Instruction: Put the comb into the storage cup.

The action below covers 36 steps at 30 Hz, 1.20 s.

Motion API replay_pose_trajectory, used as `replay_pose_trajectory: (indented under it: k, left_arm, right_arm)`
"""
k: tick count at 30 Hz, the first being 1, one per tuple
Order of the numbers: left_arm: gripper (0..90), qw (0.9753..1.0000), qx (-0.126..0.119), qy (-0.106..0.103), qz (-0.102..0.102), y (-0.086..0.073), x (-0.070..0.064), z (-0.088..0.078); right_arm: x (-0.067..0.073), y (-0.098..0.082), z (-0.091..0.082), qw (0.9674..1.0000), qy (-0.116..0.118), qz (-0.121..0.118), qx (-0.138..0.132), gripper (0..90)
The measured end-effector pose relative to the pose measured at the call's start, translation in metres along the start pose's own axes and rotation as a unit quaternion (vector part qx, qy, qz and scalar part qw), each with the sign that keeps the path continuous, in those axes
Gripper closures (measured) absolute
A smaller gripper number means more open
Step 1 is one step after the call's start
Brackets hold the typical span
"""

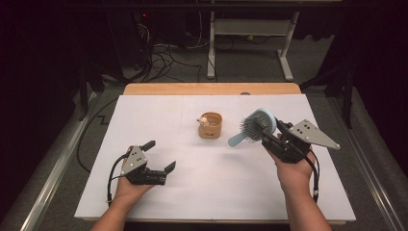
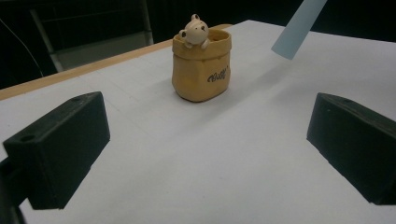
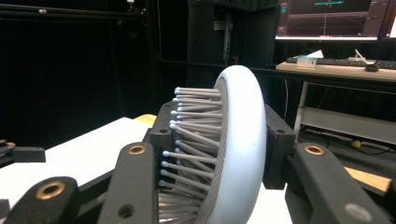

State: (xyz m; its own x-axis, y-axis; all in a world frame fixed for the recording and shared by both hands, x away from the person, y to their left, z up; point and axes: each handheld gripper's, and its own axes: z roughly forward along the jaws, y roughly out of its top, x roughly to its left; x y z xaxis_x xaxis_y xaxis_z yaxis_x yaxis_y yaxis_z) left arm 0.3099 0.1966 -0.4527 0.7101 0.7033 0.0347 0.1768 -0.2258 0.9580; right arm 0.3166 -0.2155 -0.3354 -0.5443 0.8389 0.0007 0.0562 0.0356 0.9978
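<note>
Blue hairbrush (image 1: 255, 126) is clamped by its round head in the right gripper (image 1: 270, 134), off the counter (image 1: 192, 192), handle aimed at the little brown cup (image 1: 210, 125), maybe to go in. Left gripper (image 1: 161, 156) rests with jaws wide apart, holding nothing. Lots of bare room around the cup.

The left hand (image 1: 127, 185) is resting near the table's near left edge, holding the left gripper (image 1: 160, 155) low with its jaws spread wide and nothing between them. The right hand (image 1: 293, 171) is holding the right gripper (image 1: 267, 129) raised at the right, apparently tilted up, jaws clamping a brush (image 1: 255, 126).
</note>
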Motion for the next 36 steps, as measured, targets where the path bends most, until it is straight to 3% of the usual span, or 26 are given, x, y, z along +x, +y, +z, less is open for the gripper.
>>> replay_pose_trajectory:
  k: [11, 26, 36]
  left_arm:
    - [0.0, 1.0, -0.004, 0.003, -0.007, 0.0, 0.004, -0.002]
    - [0.0, 0.9999, -0.011, -0.004, -0.007, -0.001, 0.003, -0.004]
    - [0.0, 0.9997, -0.019, -0.011, -0.011, -0.001, 0.003, -0.006]
  right_arm:
    - [-0.007, 0.003, 0.01, 0.9999, 0.0, 0.014, -0.006, 59.6]
    - [-0.004, 0.023, 0.02, 0.9999, 0.003, -0.002, -0.017, 59.5]
    - [-0.008, 0.032, 0.032, 0.9997, 0.0, 0.009, -0.022, 59.5]
